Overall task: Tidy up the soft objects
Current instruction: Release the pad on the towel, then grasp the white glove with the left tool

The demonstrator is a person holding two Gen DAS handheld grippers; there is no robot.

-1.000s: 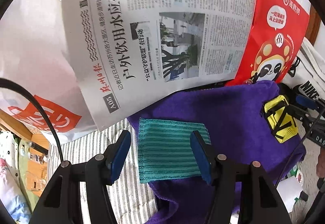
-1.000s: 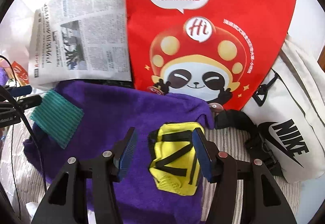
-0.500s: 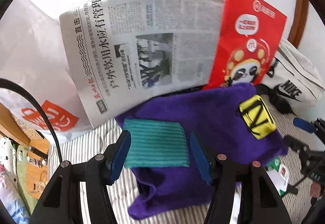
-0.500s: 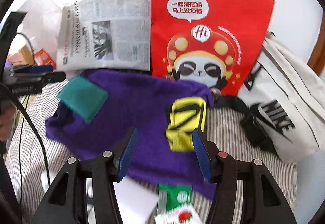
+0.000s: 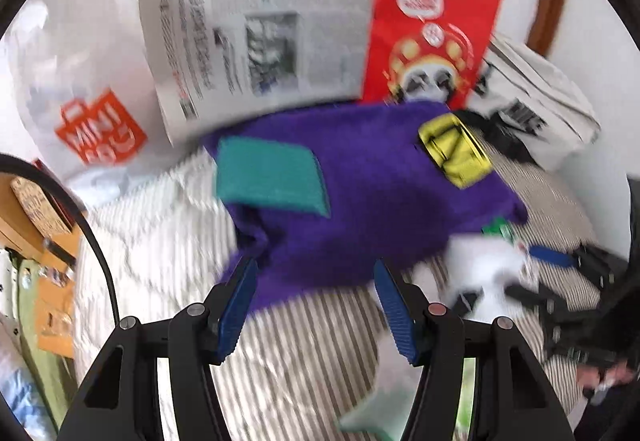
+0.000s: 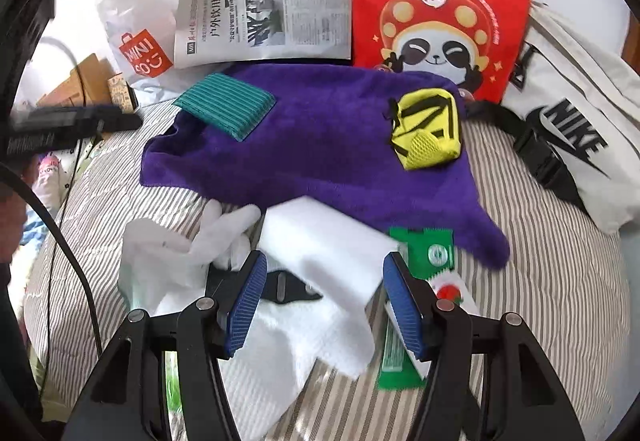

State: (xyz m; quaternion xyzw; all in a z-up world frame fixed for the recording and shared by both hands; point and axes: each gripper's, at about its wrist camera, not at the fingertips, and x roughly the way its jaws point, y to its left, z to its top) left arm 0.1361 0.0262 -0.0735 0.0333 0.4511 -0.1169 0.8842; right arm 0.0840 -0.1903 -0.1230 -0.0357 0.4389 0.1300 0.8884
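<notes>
Right wrist view: both claws (image 6: 322,297) (image 5: 314,305) wide, empty, above purple towel (image 6: 320,145), white cloth (image 6: 320,261).

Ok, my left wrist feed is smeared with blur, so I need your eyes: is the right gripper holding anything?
Observer: No. The right gripper is open, with its blue pads on either side of a folded white cloth and not closed on it.
Operator: What is the green thing by the purple towel's near corner?
Observer: A flat green packet, lying beside the white cloth at the near edge of the purple towel.
Operator: Is anything under the white pile?
Observer: A black strap-like piece shows beneath the white cloth. I cannot tell what it is.
</notes>
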